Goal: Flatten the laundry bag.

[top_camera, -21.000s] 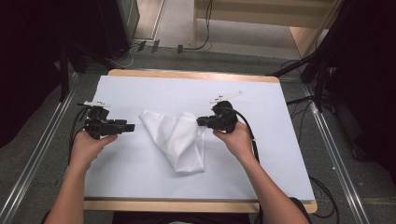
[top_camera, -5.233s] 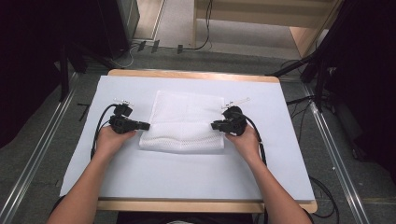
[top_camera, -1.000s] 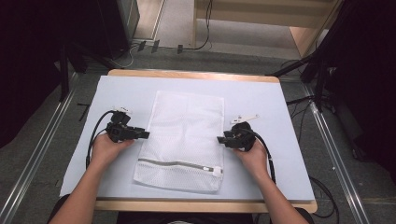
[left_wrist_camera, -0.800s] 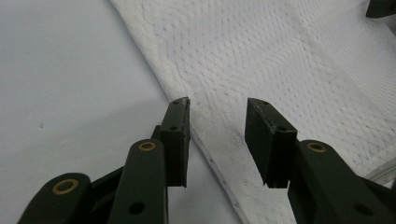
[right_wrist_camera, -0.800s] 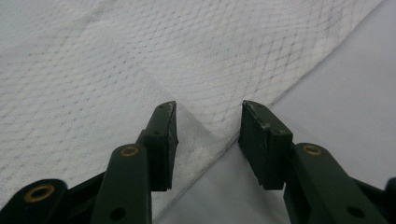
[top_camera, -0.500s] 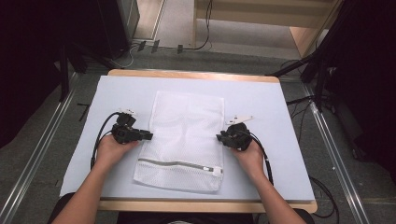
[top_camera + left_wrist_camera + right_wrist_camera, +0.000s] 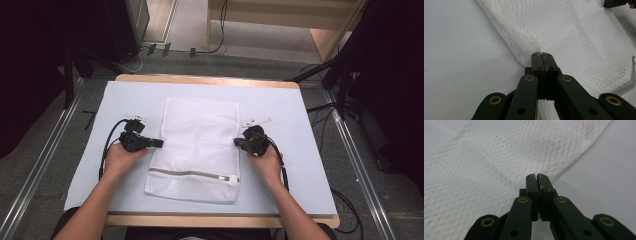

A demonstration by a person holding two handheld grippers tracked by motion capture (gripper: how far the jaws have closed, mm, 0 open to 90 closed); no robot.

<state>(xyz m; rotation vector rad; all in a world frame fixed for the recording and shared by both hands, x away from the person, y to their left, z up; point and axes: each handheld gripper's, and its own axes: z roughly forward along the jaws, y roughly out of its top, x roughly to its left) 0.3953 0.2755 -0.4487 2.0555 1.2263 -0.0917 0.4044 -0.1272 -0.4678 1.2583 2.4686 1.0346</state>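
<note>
Pale blue matting is covering the desk [image 7: 90, 165], where a white rectangular mesh laundry bag [image 7: 197, 150] is lying flat. Both hand-held grippers, left [image 7: 541, 55] and right [image 7: 536, 177], have just been closing and are pinching its opposite side edges; the cloth between the jaws is hardly showing.

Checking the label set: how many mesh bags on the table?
1. The white mesh bag lies flat mid-table, zipper at the near end, between both grippers; nothing seems hidden under it.
</note>
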